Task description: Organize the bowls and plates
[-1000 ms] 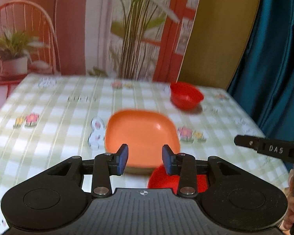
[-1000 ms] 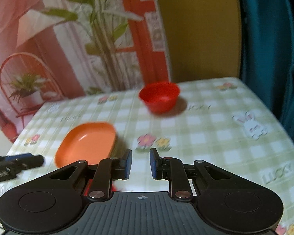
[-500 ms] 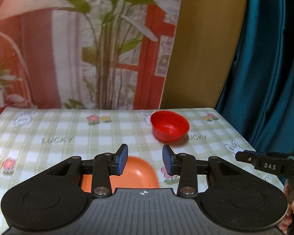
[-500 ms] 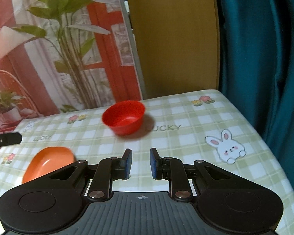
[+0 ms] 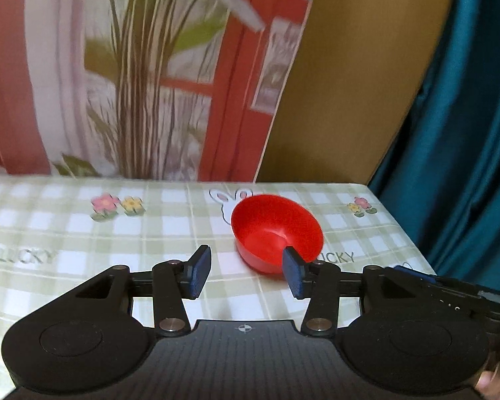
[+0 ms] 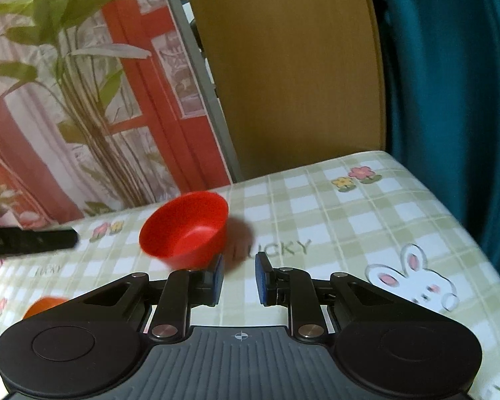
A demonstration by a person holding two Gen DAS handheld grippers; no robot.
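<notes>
A red bowl stands upright on the checked tablecloth near the table's far right corner; it also shows in the right wrist view. My left gripper is open and empty, just short of the bowl, its right fingertip overlapping the bowl's near side. My right gripper is open and empty, a little right of and nearer than the bowl. An orange plate peeks out at lower left in the right wrist view, mostly hidden by the gripper body.
The table ends close behind and right of the bowl. A teal curtain and a brown panel stand behind. The left gripper's finger reaches in from the left in the right wrist view.
Both grippers have moved forward toward the far right corner. The red bowl is now much closer; the orange plate has dropped out of the left view. The left jaws have opened wider.
</notes>
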